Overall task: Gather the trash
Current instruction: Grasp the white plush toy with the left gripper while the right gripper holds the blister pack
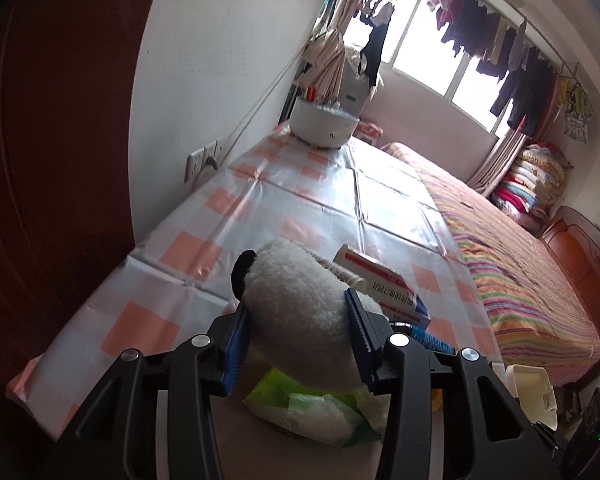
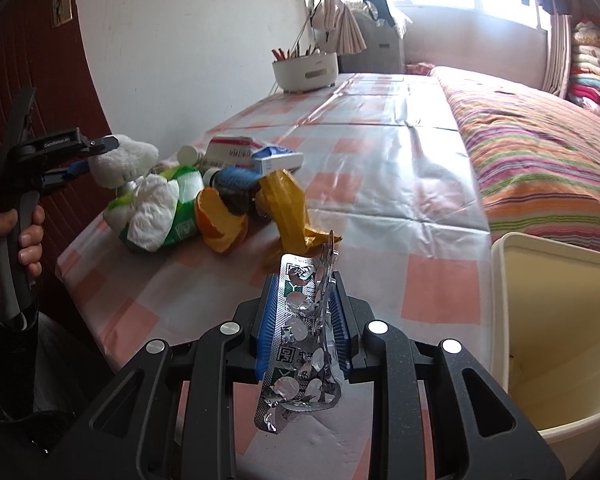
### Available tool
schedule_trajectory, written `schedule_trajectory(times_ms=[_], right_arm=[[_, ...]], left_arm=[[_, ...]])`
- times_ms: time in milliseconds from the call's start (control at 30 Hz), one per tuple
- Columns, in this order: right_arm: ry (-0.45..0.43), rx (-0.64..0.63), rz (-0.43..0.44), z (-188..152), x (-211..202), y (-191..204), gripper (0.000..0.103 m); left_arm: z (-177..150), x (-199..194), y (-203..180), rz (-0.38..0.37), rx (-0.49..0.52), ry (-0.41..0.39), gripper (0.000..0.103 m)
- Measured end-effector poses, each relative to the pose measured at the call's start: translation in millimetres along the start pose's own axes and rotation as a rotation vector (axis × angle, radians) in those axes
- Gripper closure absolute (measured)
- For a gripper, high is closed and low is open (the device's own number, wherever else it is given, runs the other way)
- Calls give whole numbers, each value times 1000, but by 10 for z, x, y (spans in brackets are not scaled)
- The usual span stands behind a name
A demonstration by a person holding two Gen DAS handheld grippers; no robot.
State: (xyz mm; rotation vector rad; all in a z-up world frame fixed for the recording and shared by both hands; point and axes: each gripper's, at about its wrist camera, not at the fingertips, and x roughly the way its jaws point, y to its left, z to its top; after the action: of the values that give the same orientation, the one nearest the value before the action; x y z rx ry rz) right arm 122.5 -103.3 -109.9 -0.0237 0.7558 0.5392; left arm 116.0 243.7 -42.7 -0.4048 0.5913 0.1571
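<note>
My left gripper (image 1: 298,304) is shut on a white fluffy plush (image 1: 296,276), its blue pads pressing both sides. The right wrist view shows the left gripper (image 2: 96,156) over the trash pile at the table's left end. Below the plush lie a green-and-white tissue packet (image 1: 320,404), a red-and-white medicine box (image 1: 380,280) and a crumpled yellow bag (image 2: 284,204). My right gripper (image 2: 303,284) is shut on a silver foil blister pack (image 2: 300,340), which stands upright above the table's near edge. A cream bin (image 2: 500,280) stands open just right of it.
A checked pink-and-white tablecloth (image 2: 380,168) covers the table. A white round holder with pens (image 2: 304,70) stands at the far end. A striped bed (image 2: 540,152) borders the right side. A dark red door (image 1: 60,160) and wall sockets (image 1: 202,160) are left. A person's hand (image 2: 24,236) grips the left handle.
</note>
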Motion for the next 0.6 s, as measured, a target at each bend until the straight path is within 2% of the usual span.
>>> schedule_trajectory(times_ms=[600], right_arm=[[-53,38,-26,7,-137,-124,78]], left_arm=[[-3,-97,-430,-76,76,-22,60]])
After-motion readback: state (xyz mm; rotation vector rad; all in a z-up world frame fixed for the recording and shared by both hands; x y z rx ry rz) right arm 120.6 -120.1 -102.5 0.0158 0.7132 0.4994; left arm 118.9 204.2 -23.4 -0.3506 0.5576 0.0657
